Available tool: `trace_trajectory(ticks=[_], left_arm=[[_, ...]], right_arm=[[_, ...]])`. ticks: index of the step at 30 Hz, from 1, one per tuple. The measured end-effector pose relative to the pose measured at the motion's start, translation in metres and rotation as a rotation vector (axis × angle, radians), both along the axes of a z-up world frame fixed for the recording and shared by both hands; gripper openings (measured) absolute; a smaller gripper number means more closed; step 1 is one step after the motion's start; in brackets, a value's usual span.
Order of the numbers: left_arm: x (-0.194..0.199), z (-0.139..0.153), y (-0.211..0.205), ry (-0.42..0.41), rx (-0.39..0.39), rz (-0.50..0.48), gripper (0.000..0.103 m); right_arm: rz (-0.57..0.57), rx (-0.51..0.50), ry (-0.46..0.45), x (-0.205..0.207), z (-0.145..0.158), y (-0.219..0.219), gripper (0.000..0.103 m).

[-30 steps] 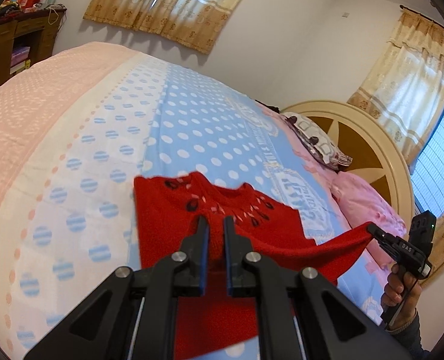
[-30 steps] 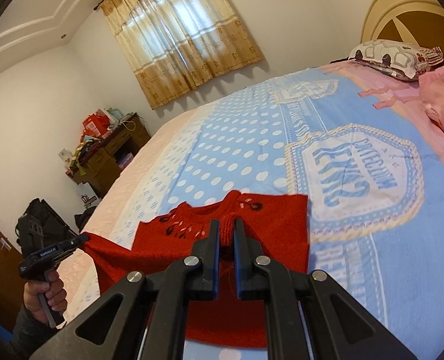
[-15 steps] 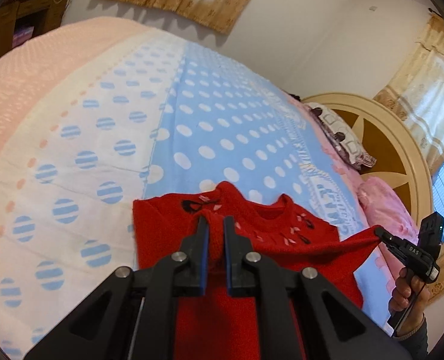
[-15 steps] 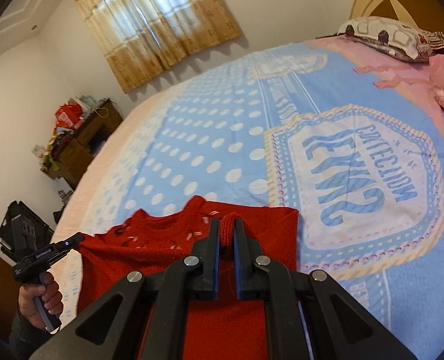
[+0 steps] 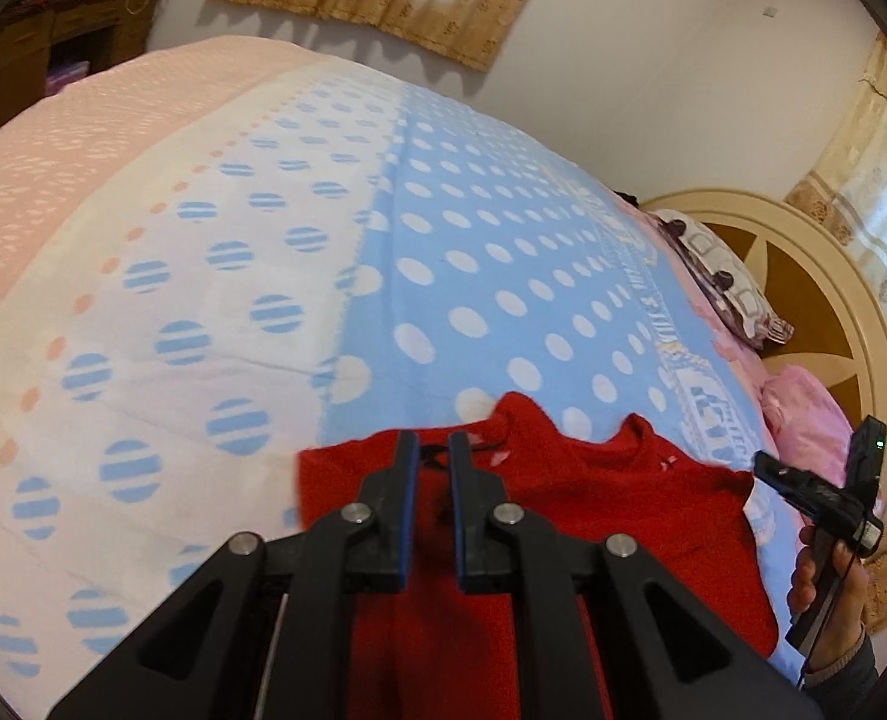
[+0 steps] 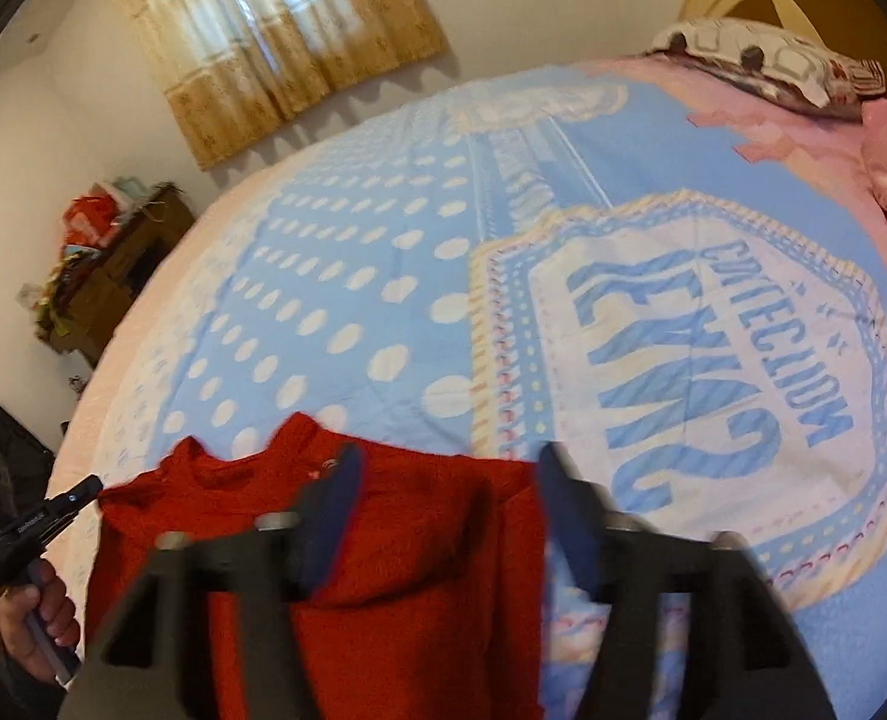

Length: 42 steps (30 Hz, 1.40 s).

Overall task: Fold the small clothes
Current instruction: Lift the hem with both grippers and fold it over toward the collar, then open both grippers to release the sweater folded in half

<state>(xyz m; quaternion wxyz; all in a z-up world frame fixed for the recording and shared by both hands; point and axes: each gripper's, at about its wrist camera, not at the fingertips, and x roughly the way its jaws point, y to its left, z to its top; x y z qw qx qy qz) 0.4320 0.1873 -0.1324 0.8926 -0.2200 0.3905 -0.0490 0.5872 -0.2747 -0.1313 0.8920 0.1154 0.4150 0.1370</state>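
A small red knitted sweater [image 5: 593,540] lies on a bed covered by a blue bedspread with white polka dots [image 5: 473,276]. It lies mostly flat on the near part of the bedspread, with its neckline pointing toward the far side of the bed. The neck opening forms a shallow dip between two raised shoulder points. Small pale and dark markings sit near the collar. In the right wrist view, the sweater [image 6: 383,552] rests beside the bedspread's large printed emblem, and a soft rounded fold crosses its body.
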Motion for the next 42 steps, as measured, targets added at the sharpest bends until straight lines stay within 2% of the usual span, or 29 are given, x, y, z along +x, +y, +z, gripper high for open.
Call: trace_trajectory(ticks=[2,5,8,10,12,17,20,21,24,29,30,33,34,36,39,42], left_arm=[[-0.012,0.001,0.001,-0.013,0.035,0.01,0.011],[-0.043,-0.001,-0.006,-0.022,0.13,0.007,0.011],[-0.066,-0.008,-0.014,-0.015,0.164,-0.01,0.011],[-0.075,-0.013,-0.021,-0.002,0.205,-0.031,0.018],[-0.083,-0.016,-0.025,0.01,0.252,-0.012,0.022],[-0.105,-0.017,-0.023,0.006,0.211,-0.008,0.027],[-0.115,-0.023,-0.029,0.016,0.221,-0.026,0.04],[-0.118,-0.027,-0.032,0.025,0.232,-0.037,0.044],[-0.126,-0.03,-0.038,0.031,0.251,-0.045,0.045],[-0.138,-0.033,-0.037,0.062,0.255,-0.022,0.056],[-0.141,-0.035,-0.037,0.066,0.249,-0.024,0.057],[-0.146,-0.039,-0.035,0.085,0.233,-0.016,0.061],[-0.148,-0.04,-0.035,0.09,0.234,-0.013,0.063],[-0.151,-0.04,-0.036,0.091,0.239,-0.01,0.064],[-0.157,-0.042,-0.037,0.095,0.255,-0.008,0.067],[-0.162,-0.043,-0.038,0.103,0.259,-0.013,0.068]], right_arm=[[0.039,-0.03,-0.021,-0.015,0.005,0.007,0.064],[0.08,-0.089,-0.047,-0.041,0.009,0.019,0.064],[0.124,-0.096,-0.005,-0.053,0.004,0.029,0.064],[0.131,-0.101,0.01,-0.06,0.001,0.034,0.064],[0.14,-0.109,0.034,-0.07,-0.002,0.039,0.064],[0.195,-0.111,0.073,-0.104,-0.014,0.046,0.064],[0.216,-0.178,0.091,-0.129,-0.029,0.049,0.064],[0.223,-0.203,0.084,-0.134,-0.032,0.05,0.064],[0.233,-0.295,0.044,-0.151,-0.032,0.055,0.064],[0.239,-0.257,-0.019,-0.171,-0.014,0.054,0.064],[0.24,-0.275,-0.015,-0.172,-0.017,0.055,0.064],[0.244,-0.346,0.079,-0.165,-0.044,0.06,0.065],[0.24,-0.362,0.056,-0.167,-0.044,0.062,0.065],[0.245,-0.378,0.042,-0.17,-0.035,0.073,0.065],[0.3,-0.336,0.016,-0.17,-0.023,0.095,0.065],[0.378,-0.351,-0.025,-0.171,-0.018,0.136,0.065]])
